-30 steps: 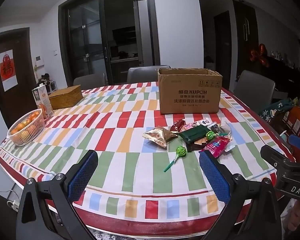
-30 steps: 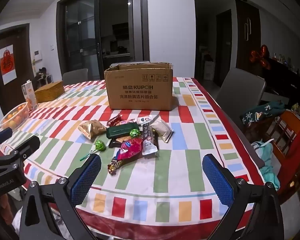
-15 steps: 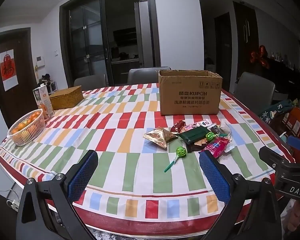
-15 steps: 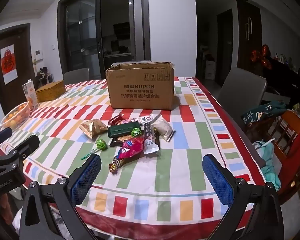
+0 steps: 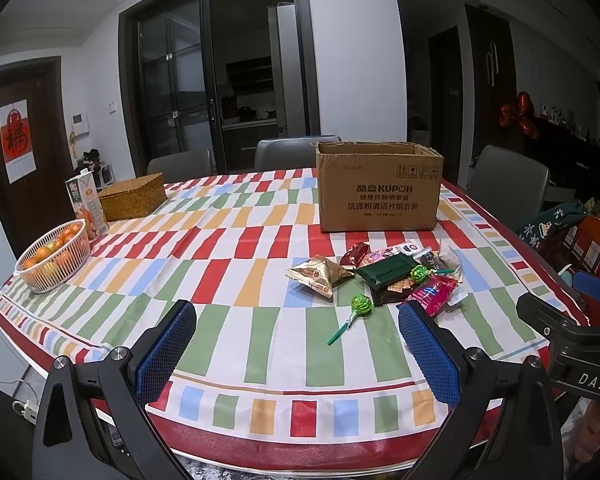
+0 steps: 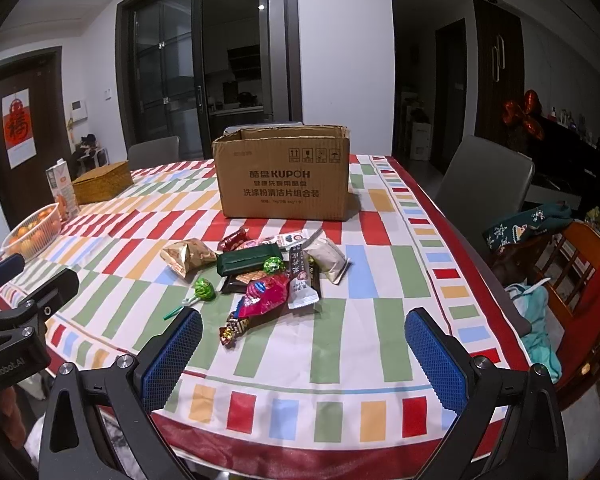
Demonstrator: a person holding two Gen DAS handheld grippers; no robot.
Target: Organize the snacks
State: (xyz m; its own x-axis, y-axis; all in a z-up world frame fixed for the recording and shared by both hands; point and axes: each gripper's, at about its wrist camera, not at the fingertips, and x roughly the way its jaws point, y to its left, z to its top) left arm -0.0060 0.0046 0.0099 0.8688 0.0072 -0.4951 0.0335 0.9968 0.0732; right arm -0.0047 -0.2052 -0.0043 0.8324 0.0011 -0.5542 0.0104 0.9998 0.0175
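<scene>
A dim dining room with dark glass doors lies behind a table spread with a cloth of red, green, orange and blue blocks. On the far side of it stands an open cardboard box, its top flaps out of the way; it looks like the place the snacks are meant to go, since it sits just behind them with its mouth free. The snacks lie in a loose overlapping heap near the middle of the table, none of them in the box as far as can be seen: a gold bag at the left, a dark green packet on top, a pink wrapper toward the near edge, a pale packet at the right. A green lollipop rests a little apart to the near left of the heap, so it should be an easy first pick. At the far left are a white fruit basket, a juice carton and a woven box, well apart from the snacks.

The left gripper hovers over the near edge with its blue pads spread wide, holding and touching nothing. The right gripper does the same, wide apart and empty, the heap just beyond its tips.
</scene>
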